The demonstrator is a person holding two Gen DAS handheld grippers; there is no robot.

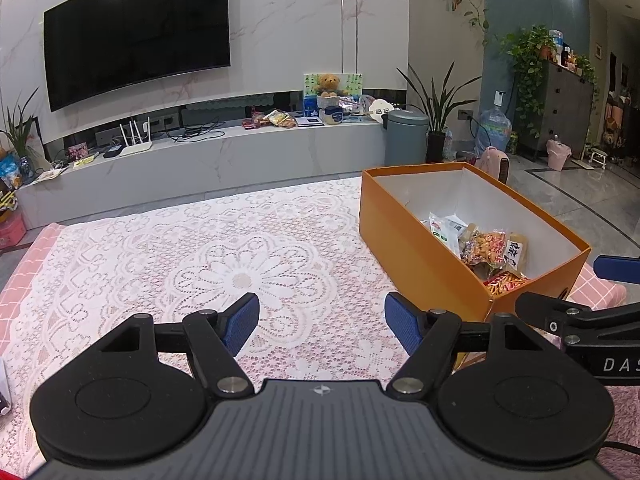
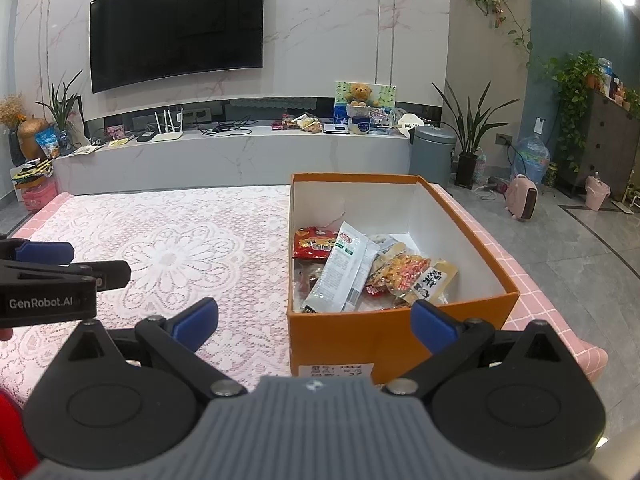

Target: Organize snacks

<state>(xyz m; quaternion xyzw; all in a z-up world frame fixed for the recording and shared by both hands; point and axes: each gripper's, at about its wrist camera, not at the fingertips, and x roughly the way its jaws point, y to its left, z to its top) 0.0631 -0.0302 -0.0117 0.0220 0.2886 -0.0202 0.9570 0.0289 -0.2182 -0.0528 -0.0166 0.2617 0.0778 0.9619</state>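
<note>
An orange cardboard box (image 2: 392, 332) with a white inside stands on the right part of the lace-covered table (image 2: 172, 248); it also shows in the left wrist view (image 1: 404, 236). In it lie several snack packs: a white pack (image 2: 344, 272), a red pack (image 2: 314, 242), and a clear pack of orange snacks (image 2: 402, 272). My right gripper (image 2: 316, 322) is open and empty, just in front of the box's near wall. My left gripper (image 1: 322, 320) is open and empty over the tablecloth, left of the box.
Beyond the table's far edge runs a grey TV bench (image 2: 240, 152) with a router, cables and more snack bags. A grey bin (image 2: 432, 156), potted plants and a water jug stand at the back right. Tiled floor lies right of the table.
</note>
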